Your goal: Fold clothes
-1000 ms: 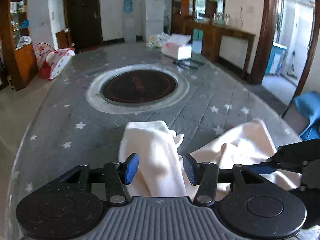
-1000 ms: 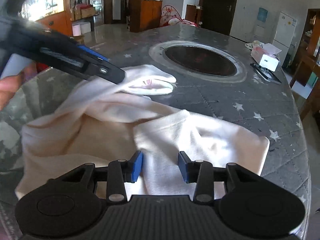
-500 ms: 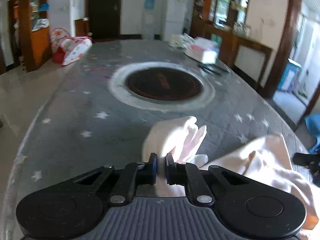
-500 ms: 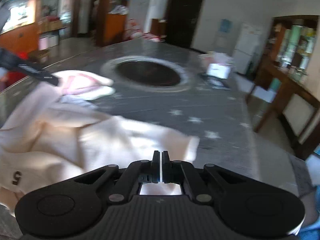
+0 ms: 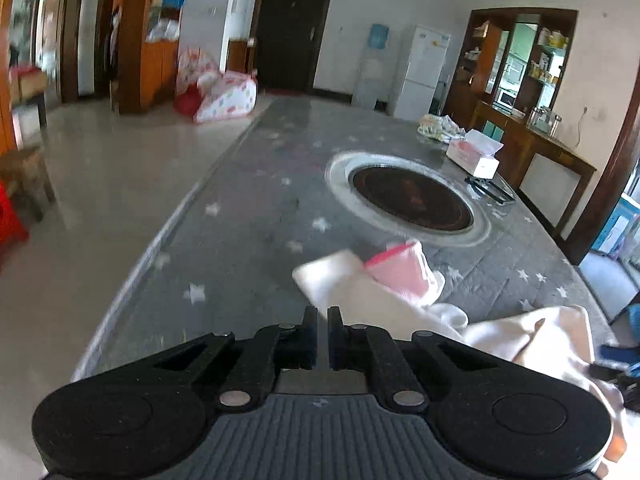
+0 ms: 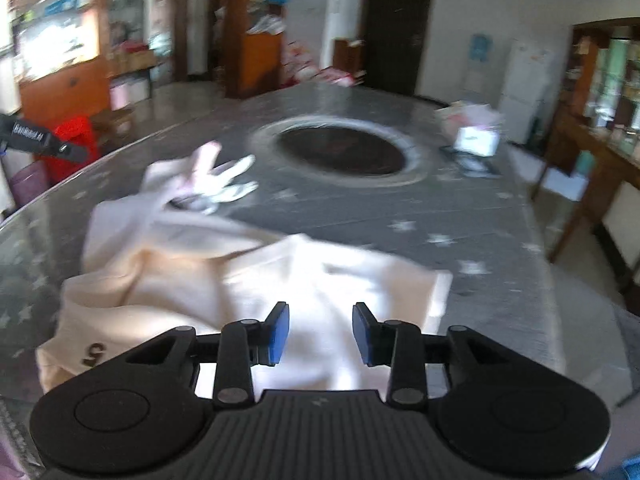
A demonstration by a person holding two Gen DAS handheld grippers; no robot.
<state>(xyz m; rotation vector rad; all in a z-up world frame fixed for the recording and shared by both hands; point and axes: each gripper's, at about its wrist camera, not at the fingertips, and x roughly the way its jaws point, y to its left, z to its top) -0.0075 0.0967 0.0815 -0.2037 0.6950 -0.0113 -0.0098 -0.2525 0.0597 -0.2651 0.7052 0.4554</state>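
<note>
A cream garment (image 6: 208, 268) with a dark "5" mark lies rumpled on the grey star-patterned table (image 6: 460, 208). In the left wrist view its sleeve end (image 5: 360, 280) with a pink lining lies ahead and to the right. My left gripper (image 5: 322, 334) is nearly shut with a thin gap; no cloth shows between its jaws. My right gripper (image 6: 320, 334) is open just above the garment's near part, holding nothing. The left gripper's arm (image 6: 36, 140) shows at the far left of the right wrist view.
A round dark hotplate (image 5: 412, 200) is set into the table's middle. A tissue box (image 5: 474, 154) and a dark flat object (image 5: 490, 190) lie beyond it on the right. The table's left edge (image 5: 132, 276) drops to the floor. A wooden sideboard (image 6: 600, 160) stands at the right.
My right gripper has opened and let go of the garment. My left gripper has swung left off the sleeve, which now lies on the table to its right.
</note>
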